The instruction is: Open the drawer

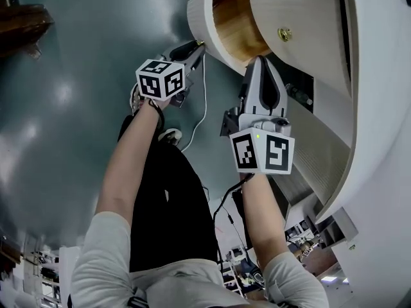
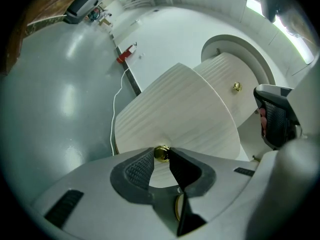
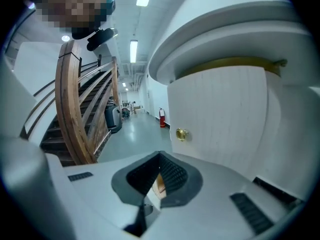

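A pale wood drawer (image 1: 200,13) stands pulled out from the white rounded cabinet (image 1: 379,140), its wooden inside (image 1: 239,22) showing. My left gripper (image 1: 200,45) is at that drawer's front (image 2: 175,111), and its jaws are shut on the small brass knob (image 2: 161,154) there. A second drawer front (image 1: 302,18) beside it carries its own brass knob (image 1: 284,34). My right gripper (image 1: 260,59) points at that second front (image 3: 220,114) with its jaws shut and empty (image 3: 160,158). The second knob (image 3: 181,133) lies just beyond the tips, apart from them.
A white cable (image 1: 204,101) trails over the grey floor below the pulled-out drawer. A curved wooden staircase (image 3: 75,109) stands to the left in the right gripper view. A red fire extinguisher (image 2: 126,55) sits by the far wall. The person's legs are beneath the arms.
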The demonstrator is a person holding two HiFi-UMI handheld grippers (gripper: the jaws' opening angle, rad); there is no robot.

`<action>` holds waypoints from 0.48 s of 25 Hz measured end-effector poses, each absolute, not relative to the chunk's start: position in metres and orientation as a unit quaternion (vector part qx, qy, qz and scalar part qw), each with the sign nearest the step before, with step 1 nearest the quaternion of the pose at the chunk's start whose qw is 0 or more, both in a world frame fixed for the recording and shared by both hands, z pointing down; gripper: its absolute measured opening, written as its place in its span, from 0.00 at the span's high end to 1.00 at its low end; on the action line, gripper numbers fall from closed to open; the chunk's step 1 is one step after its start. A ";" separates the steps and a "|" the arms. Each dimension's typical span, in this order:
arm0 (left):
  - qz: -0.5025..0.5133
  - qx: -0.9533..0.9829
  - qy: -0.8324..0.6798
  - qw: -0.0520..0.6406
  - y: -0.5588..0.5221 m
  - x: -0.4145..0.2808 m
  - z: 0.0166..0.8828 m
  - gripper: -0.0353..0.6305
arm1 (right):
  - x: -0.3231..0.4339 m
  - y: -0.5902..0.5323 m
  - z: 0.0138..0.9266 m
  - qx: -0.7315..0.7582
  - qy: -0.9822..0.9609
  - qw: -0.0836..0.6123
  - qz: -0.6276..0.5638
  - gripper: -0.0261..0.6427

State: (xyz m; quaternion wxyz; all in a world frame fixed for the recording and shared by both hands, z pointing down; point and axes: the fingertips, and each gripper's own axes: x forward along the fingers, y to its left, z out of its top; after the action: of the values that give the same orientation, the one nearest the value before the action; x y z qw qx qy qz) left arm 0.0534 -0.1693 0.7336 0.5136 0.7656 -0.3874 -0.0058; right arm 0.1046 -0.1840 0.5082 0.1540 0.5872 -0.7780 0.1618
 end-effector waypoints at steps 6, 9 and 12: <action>0.008 0.755 -0.398 0.522 -0.154 0.038 0.734 0.80 | 0.099 -0.168 0.504 0.580 -0.779 0.164 0.173 0.94; 0.008 0.749 -0.402 0.527 -0.147 0.028 0.734 0.80 | 0.096 -0.158 0.500 0.576 -0.780 0.169 0.177 0.94; 0.006 0.738 -0.414 0.533 -0.140 0.019 0.735 0.81 | 0.094 -0.149 0.497 0.570 -0.781 0.177 0.182 0.94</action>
State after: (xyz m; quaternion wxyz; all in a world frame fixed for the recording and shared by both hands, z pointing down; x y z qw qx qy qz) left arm 0.0194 -0.1402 0.7349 0.5325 0.7381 -0.4142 0.0060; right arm 0.0939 -0.1490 0.4966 0.1771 0.5704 -0.7812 0.1817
